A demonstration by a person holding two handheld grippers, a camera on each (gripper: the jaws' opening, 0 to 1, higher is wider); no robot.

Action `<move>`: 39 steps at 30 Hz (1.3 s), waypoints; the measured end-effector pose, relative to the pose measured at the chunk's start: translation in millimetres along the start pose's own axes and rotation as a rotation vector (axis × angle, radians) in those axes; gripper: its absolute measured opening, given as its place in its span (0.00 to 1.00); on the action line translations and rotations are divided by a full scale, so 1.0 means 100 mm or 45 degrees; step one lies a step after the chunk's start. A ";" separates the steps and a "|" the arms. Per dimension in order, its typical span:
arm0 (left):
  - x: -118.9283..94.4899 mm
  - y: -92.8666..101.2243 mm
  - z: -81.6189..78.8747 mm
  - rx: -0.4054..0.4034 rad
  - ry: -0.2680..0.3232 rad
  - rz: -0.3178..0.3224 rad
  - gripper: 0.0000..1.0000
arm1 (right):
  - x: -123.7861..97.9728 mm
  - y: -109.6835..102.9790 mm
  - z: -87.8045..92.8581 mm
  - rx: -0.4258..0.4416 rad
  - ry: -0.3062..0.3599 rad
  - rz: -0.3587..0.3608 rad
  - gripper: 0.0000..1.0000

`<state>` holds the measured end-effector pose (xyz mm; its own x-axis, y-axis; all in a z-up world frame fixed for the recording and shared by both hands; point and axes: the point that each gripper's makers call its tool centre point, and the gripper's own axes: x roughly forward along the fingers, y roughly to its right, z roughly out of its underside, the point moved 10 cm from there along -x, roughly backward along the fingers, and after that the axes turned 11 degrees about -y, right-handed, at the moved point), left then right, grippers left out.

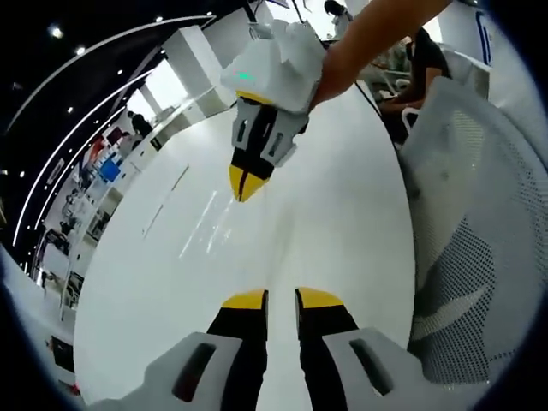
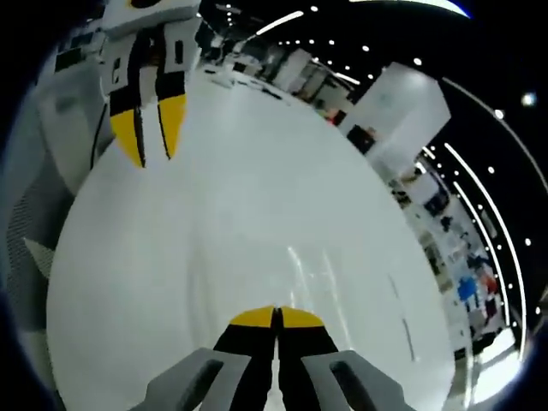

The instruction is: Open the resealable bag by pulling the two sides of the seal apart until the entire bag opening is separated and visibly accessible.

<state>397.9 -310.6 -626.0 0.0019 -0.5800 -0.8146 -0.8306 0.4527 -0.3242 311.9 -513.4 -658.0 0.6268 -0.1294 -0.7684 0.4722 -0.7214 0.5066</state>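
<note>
— Fingers first: what do the yellow tips show?

— Low in the left gripper view, the left gripper rises from the bottom edge with a narrow strip of white table showing between its two yellow-tipped fingers; they stand slightly parted and hold nothing. In the right gripper view, the right gripper sits at the bottom centre with its tips pressed together, only a thin dark seam between them, and nothing caught there.

— Does each one show from the other side?

— Yes. The right gripper comes down from the upper middle of the left gripper view, its tips closed to a single yellow point just above the tabletop, with a person's bare arm running off to the upper right behind it. The left gripper hangs in the upper left of the right gripper view, a slim gap between its tips.

— And the resealable bag?

— Neither observer can place it; the tabletop between and around the grippers is bare white, with faint streaks of reflected light.

— What else is around?

— A white mesh chair fills the right side of the left gripper view, touching the table's edge in the picture. A seated person in dark clothes is at the upper right, beyond the table. A white pillar and rows of ceiling lights stand in the upper right of the right gripper view.
</note>
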 end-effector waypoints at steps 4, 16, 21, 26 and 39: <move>-0.02 0.01 0.07 -0.033 -0.005 -0.006 0.09 | 0.05 0.01 0.02 -0.040 -0.013 0.001 0.00; -0.03 0.01 0.19 -0.065 -0.037 -0.013 0.09 | 0.12 0.04 0.03 0.056 -0.006 -0.061 0.00; -0.03 0.01 0.22 -0.092 -0.040 -0.017 0.09 | 0.11 0.03 0.08 0.335 0.041 -0.112 0.06; -0.03 0.04 0.24 -0.097 -0.043 -0.012 0.09 | 0.13 -0.04 0.12 0.298 0.018 -0.157 0.08; 0.03 0.16 0.24 -0.086 -0.060 0.018 0.09 | 0.08 -0.12 0.13 0.314 0.039 -0.201 0.16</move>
<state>397.6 -288.6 -645.1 0.0145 -0.5406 -0.8412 -0.8664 0.4131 -0.2804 303.2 -514.2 -675.6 0.5779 0.0153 -0.8159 0.4026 -0.8751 0.2688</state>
